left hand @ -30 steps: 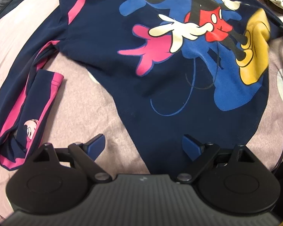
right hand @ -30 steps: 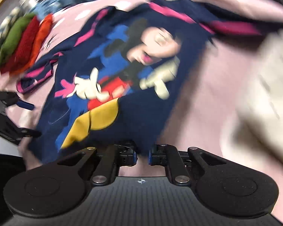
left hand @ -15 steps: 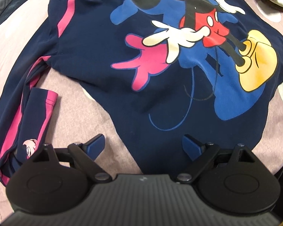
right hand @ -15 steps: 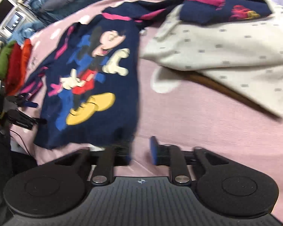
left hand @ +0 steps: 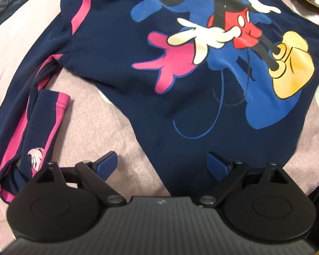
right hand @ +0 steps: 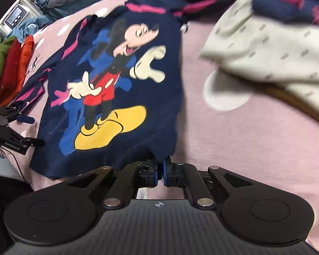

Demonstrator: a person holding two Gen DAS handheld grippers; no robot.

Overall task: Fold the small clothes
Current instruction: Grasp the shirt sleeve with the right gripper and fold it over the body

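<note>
A navy long-sleeved shirt (left hand: 121,48) with a cartoon mouse print and pink stripes lies spread on the pink sheet (left hand: 95,127); it also shows in the right wrist view (right hand: 121,80). My left gripper (left hand: 162,164) is open, its jaws wide apart over the shirt's bottom hem corner, holding nothing. The shirt's left sleeve (left hand: 32,127) lies folded back to the left of it. My right gripper (right hand: 160,171) is shut on the shirt's other bottom hem corner. The left gripper's fingers (right hand: 24,119) show at the left of the right wrist view.
A cream dotted garment (right hand: 272,48) lies at the right, with a folded navy piece (right hand: 282,6) on it. Folded green, red and orange clothes (right hand: 10,68) are stacked at the far left. Bedding and a monitor (right hand: 2,8) are behind.
The right gripper, open half a second ago, has shut on the shirt's hem corner. The left gripper stays open and has hardly moved.
</note>
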